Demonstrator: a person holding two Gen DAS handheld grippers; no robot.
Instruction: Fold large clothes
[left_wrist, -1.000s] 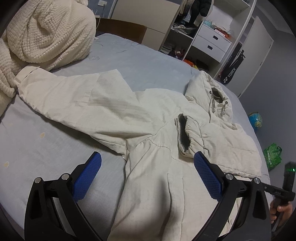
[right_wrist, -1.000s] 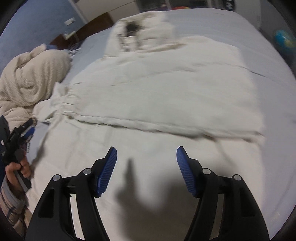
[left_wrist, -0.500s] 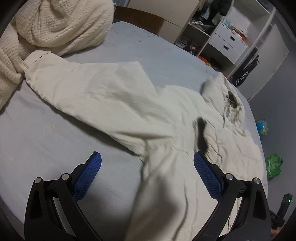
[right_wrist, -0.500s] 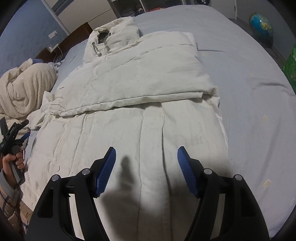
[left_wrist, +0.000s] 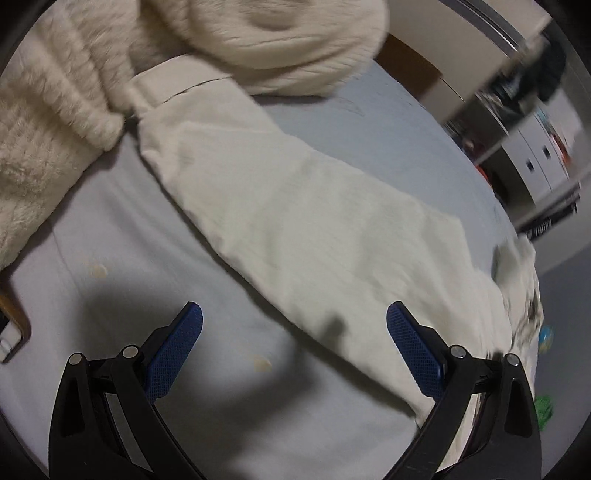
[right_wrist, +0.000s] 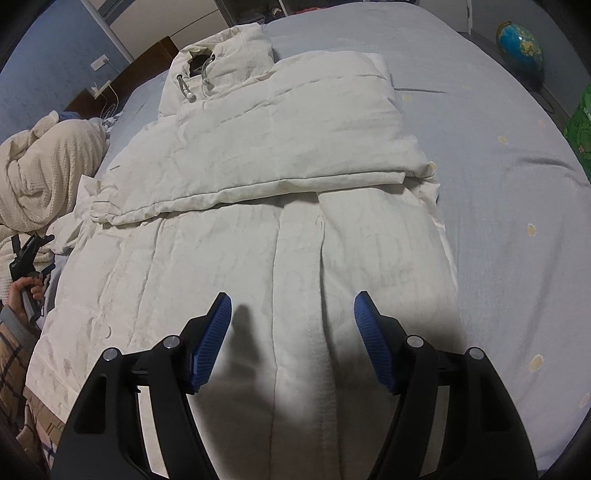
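Observation:
A cream padded jacket (right_wrist: 280, 236) lies flat on the bed, hood (right_wrist: 218, 66) at the far end, one side folded across the chest (right_wrist: 288, 147). My right gripper (right_wrist: 293, 332) is open and empty above the jacket's lower part. In the left wrist view the jacket's outstretched sleeve (left_wrist: 295, 236) runs diagonally, its cuff (left_wrist: 162, 88) touching a cream blanket. My left gripper (left_wrist: 293, 339) is open and empty over the sheet by the sleeve's lower edge. The left gripper also shows in the right wrist view (right_wrist: 27, 251), held in a hand.
A cream knitted blanket (left_wrist: 74, 110) is heaped at the bed's head; it also shows in the right wrist view (right_wrist: 44, 166). The pale blue sheet (right_wrist: 517, 206) surrounds the jacket. A globe (right_wrist: 521, 48) and a green bag (right_wrist: 580, 125) stand beyond the bed. Drawers (left_wrist: 535, 155) stand at the right.
My left gripper has swung left and forward from the jacket's body to the outstretched sleeve near the blanket. My right gripper has drawn back toward the jacket's hem. Both stayed open.

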